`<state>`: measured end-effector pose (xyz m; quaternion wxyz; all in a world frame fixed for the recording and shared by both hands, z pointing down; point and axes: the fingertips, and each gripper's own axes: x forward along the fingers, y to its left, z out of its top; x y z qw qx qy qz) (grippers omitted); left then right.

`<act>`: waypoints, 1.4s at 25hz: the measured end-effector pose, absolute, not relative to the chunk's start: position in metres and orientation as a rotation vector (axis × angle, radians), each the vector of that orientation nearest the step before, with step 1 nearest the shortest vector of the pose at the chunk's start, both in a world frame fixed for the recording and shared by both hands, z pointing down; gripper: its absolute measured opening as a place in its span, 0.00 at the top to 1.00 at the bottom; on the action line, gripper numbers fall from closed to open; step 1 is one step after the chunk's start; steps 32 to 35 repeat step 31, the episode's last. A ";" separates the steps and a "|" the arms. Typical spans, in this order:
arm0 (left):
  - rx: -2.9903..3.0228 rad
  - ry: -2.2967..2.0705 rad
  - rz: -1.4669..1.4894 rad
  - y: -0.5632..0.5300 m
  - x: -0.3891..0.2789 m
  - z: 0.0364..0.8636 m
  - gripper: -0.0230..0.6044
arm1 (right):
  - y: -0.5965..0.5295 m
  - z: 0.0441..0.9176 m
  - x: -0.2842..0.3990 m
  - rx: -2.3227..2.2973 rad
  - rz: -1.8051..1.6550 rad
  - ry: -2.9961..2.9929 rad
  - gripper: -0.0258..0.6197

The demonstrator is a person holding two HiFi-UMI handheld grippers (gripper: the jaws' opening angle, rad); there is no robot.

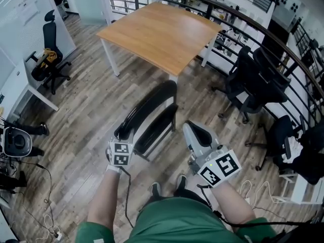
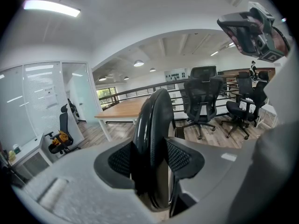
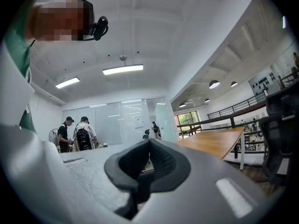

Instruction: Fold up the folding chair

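Black folding chair (image 1: 151, 108): its curved rim is clamped in the left tool (image 2: 150, 158), and its legs are mostly hidden from above. The right tool (image 3: 147, 166) is pinched together, empty.

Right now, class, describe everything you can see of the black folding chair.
The folding chair is black and glossy, plastic by its look, with a rounded, curved top edge. Its two flat panels lie close together, so it looks nearly or fully folded. It stands on the wooden floor, on the near side of the wooden table and apart from it. The left gripper is clamped on its rounded edge; the right gripper is shut, empty and clear of it.
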<state>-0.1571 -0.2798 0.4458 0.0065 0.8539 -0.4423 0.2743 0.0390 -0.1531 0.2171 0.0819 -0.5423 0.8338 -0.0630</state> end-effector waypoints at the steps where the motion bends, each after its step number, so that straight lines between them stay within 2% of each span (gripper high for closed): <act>1: 2.673 -1.385 0.858 -0.279 -0.157 0.446 0.65 | -0.153 0.217 0.038 -1.621 -0.185 2.495 0.95; 35: 2.685 -1.389 0.850 -0.274 -0.156 0.446 0.65 | -0.152 0.239 0.041 -1.655 -0.236 2.497 0.95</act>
